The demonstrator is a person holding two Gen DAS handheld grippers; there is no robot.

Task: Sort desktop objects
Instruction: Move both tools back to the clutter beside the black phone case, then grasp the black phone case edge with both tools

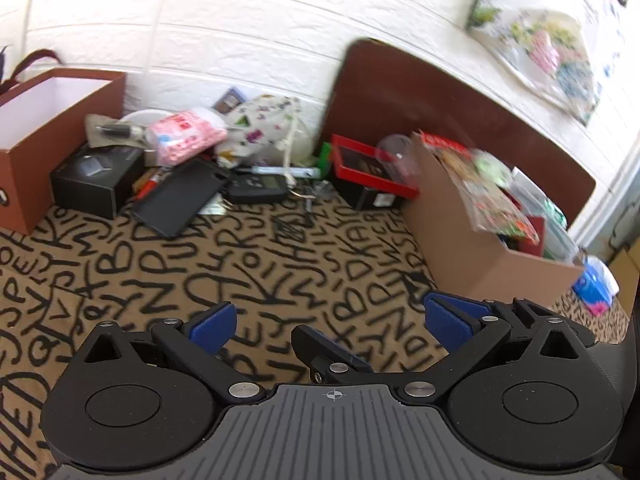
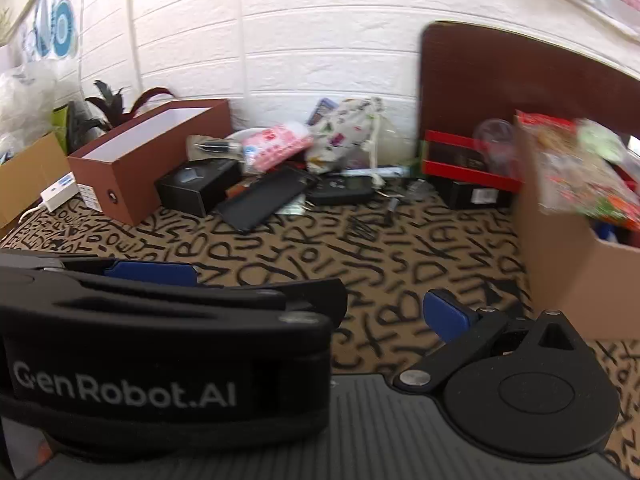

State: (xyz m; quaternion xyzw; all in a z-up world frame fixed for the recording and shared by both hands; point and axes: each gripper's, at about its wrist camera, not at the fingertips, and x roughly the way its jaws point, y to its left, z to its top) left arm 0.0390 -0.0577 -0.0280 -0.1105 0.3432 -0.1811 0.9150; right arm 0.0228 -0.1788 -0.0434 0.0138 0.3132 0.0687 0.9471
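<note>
Two boxes frame my work: the long brown box (image 1: 48,120) with the white inside stands at the table's far left, and the cardboard box (image 1: 480,240) on the right side is already stuffed with packets and other items. Between them, along the far edge against the white wall, lies the unsorted heap. The lettered tablecloth (image 1: 260,264) in front of me is bare.

I judge I am between picks: neither tool carries anything, and the pile is well apart from both. My left hand-held gripper (image 1: 328,320) is spread wide, its blue pads showing nothing between them. My right hand-held gripper (image 2: 312,296) seems spread and empty too, though the left tool's body hides much of its left finger in the right wrist view.

Going down the heap by size: the printed drawstring pouch (image 1: 264,128) leans at the back, soft and slumped; the black carton (image 1: 96,176) sits just beside the brown box; the red-rimmed box (image 1: 368,168) rests against the cardboard box; the flat black case (image 1: 180,196) lies tilted nearest me; the pink packet (image 1: 188,136) rests on top of the heap; the small dark device (image 1: 256,188) lies beside the case.

The next move, I think, calls for reaching forward to the nearest piece, probably the flat case, and pinching it across its thin edge.
</note>
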